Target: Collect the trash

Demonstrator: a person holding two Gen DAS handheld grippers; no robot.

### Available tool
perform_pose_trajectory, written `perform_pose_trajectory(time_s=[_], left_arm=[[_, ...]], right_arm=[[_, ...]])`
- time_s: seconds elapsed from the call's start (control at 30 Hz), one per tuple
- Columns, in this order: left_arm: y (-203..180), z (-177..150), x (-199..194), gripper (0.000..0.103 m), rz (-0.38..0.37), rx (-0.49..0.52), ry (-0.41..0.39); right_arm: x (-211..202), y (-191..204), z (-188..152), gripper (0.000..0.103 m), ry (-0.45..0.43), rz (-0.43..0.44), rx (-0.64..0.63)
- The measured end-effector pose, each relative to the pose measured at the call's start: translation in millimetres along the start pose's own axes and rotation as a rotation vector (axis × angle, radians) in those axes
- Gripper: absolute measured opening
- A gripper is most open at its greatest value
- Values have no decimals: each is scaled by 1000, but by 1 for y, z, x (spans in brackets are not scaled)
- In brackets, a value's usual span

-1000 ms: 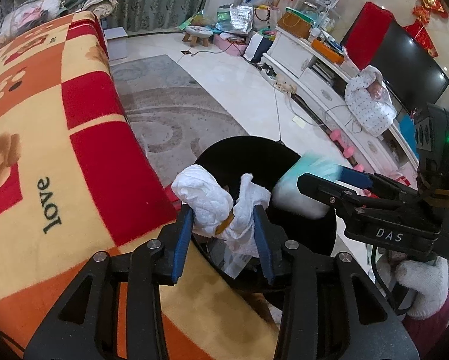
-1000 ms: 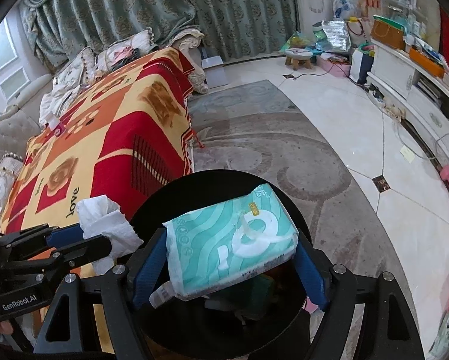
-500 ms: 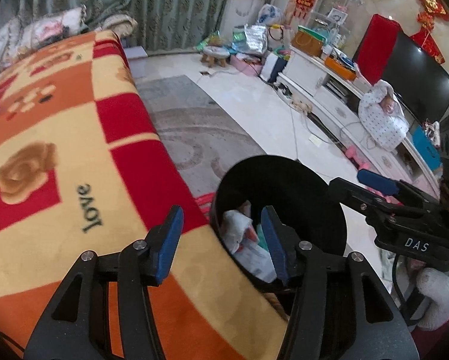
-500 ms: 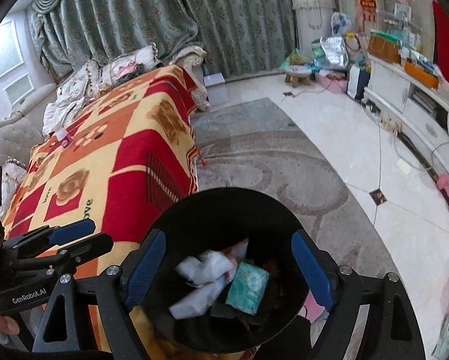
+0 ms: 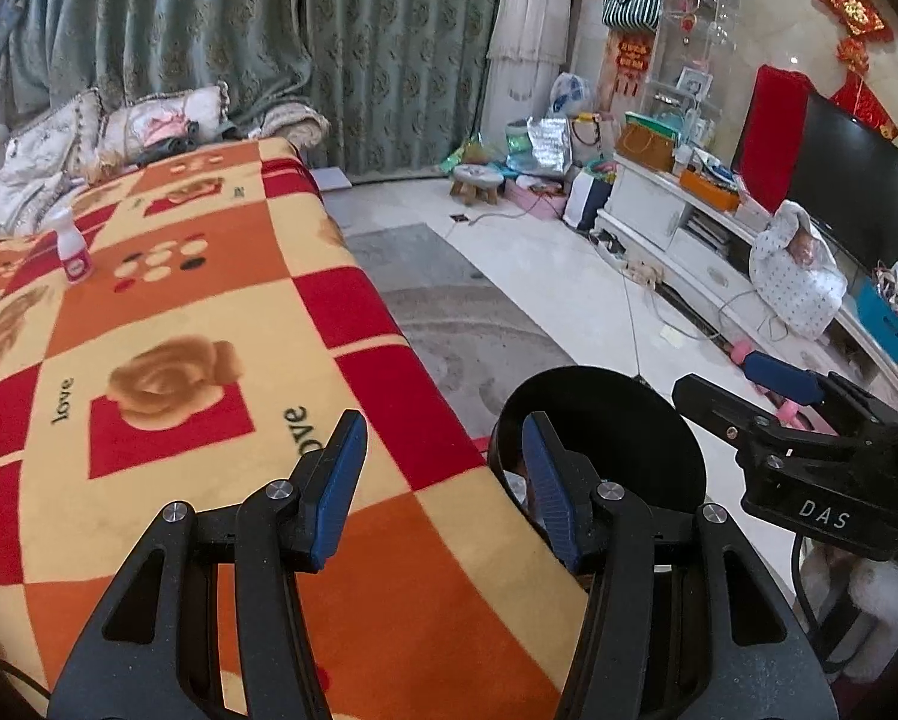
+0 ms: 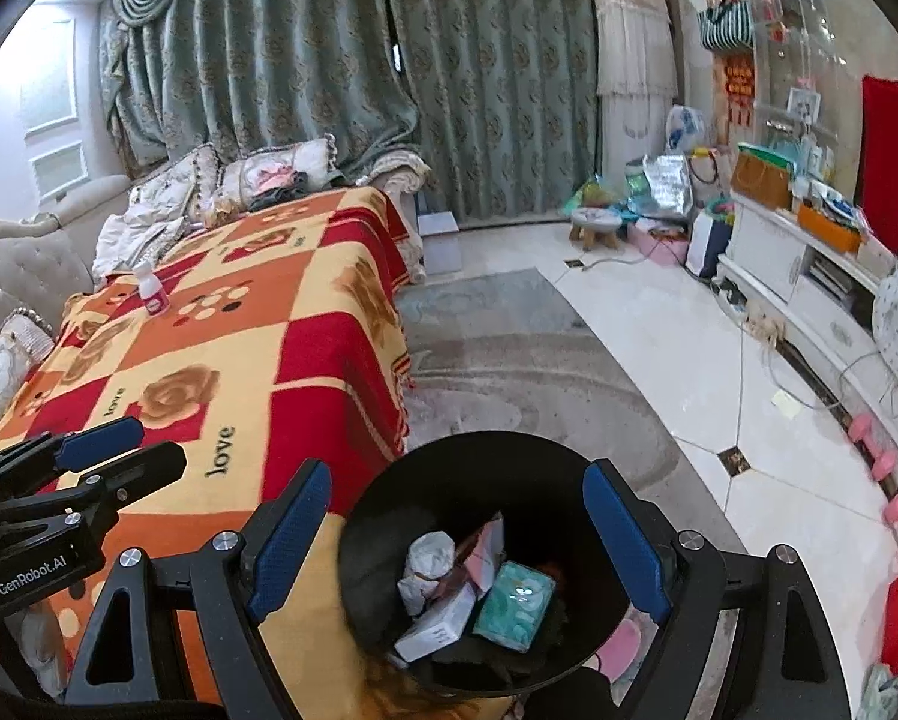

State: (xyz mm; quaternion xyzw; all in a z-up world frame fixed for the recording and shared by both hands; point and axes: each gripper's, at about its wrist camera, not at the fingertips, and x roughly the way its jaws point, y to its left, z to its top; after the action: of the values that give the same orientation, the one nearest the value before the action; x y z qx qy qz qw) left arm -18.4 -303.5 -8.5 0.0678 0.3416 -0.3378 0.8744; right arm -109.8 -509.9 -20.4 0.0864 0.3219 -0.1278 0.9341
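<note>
A black round bin [image 6: 508, 444] stands on the floor against the blanket-covered surface [image 6: 251, 360]. Inside it lie a crumpled white tissue [image 6: 428, 552], a teal wipes pack [image 6: 514, 597] and a white box [image 6: 437, 624]. My right gripper [image 6: 457, 480] hovers above the bin, open, with nothing between its fingers. My left gripper [image 5: 443, 438] is open and empty too, over the blanket's edge just left of the bin [image 5: 598, 414]. Each gripper shows in the other's view: the right gripper [image 5: 748, 390] at the right, the left gripper [image 6: 113, 456] at the left.
A small white bottle with a pink label [image 5: 74, 246] stands far back on the blanket. A grey rug [image 6: 508, 360] and pale tiles lie beyond the bin. A white TV cabinet [image 5: 688, 240], pink dumbbells [image 6: 892, 492] and a small stool [image 5: 475, 180] line the right side.
A second ago the left gripper held the white tissue and the right held the teal pack over the bin. Both let go, the items now lie inside, and both grippers rose and tilted up.
</note>
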Motion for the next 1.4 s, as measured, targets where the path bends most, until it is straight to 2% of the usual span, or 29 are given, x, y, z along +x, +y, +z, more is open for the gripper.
perform_pose_trajectory(time_s=[0.23, 0.47, 1.0, 1.4], left_arm=[[8, 1, -27, 53, 40, 3, -75], [10, 1, -41, 53, 63, 8, -106], [6, 1, -46, 53, 55, 8, -108], [10, 0, -41, 53, 49, -5, -89]], right_arm=[[-16, 17, 4, 84, -41, 2, -8], [-30, 30, 5, 84, -78, -7, -22], [-43, 37, 8, 86, -125, -27, -26], [-40, 37, 7, 87, -108, -26, -31]])
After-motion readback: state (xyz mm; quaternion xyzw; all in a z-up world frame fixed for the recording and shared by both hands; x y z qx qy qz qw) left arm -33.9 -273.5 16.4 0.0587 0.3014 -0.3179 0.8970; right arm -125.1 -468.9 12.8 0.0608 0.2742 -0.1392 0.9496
